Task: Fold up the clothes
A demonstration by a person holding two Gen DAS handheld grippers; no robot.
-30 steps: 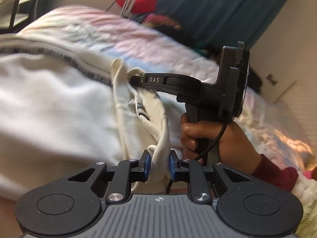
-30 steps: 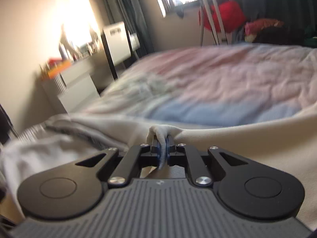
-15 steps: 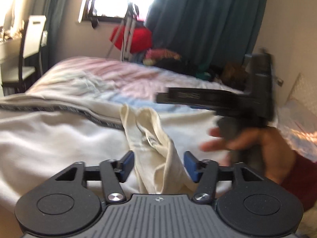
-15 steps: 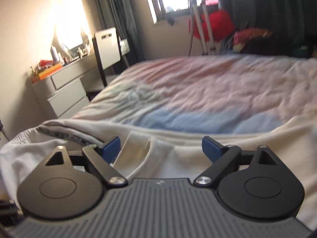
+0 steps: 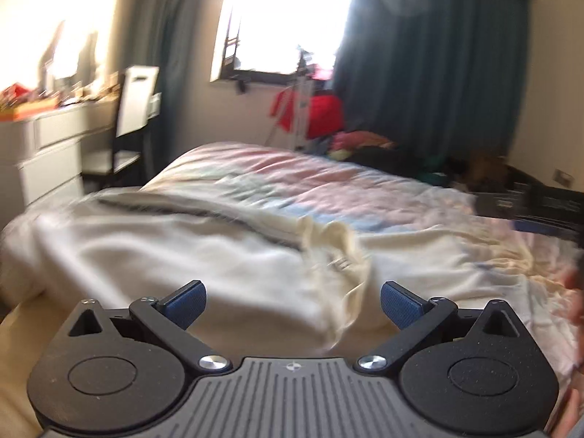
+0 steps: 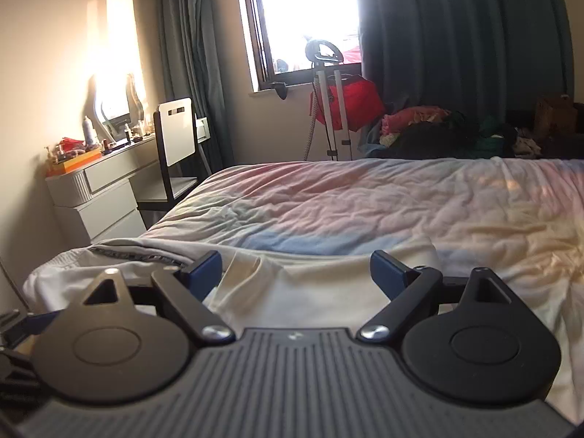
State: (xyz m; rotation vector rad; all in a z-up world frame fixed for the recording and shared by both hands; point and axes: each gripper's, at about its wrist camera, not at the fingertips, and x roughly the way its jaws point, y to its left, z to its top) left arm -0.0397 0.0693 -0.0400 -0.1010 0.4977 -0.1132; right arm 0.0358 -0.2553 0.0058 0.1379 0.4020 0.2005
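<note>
Two views told you different things: your left wrist camera, smeared by blur, caught the other tool (image 5: 540, 206) as a dark shape at its right edge with a sliver of hand (image 5: 576, 306) below it; your right wrist camera was sharp and showed neither. Your left tongs (image 5: 292, 301) had their blue pads (image 5: 186, 301) spreading apart, the cream garment (image 5: 219, 266) lying below and beyond them, nothing pressed between; your right tongs (image 6: 295, 272) stood wide apart over the same cream garment (image 6: 314, 292), its collar fold just ahead of the pads, untouched. That garment lay crumpled on the near end of the bed (image 6: 365, 197), a dark patterned band (image 6: 135, 255) running along its far left edge; the bedding was pastel pink, blue and yellow, wrinkled. Beyond stood a white chair (image 6: 175, 138), a drawer unit (image 6: 106, 197) cluttered with bottles, a bright window (image 6: 306, 18), teal curtains (image 6: 456, 36), a stand with a red bag (image 6: 350, 100) and heaped clothes (image 6: 438, 127). No writing was legible in either view.
</note>
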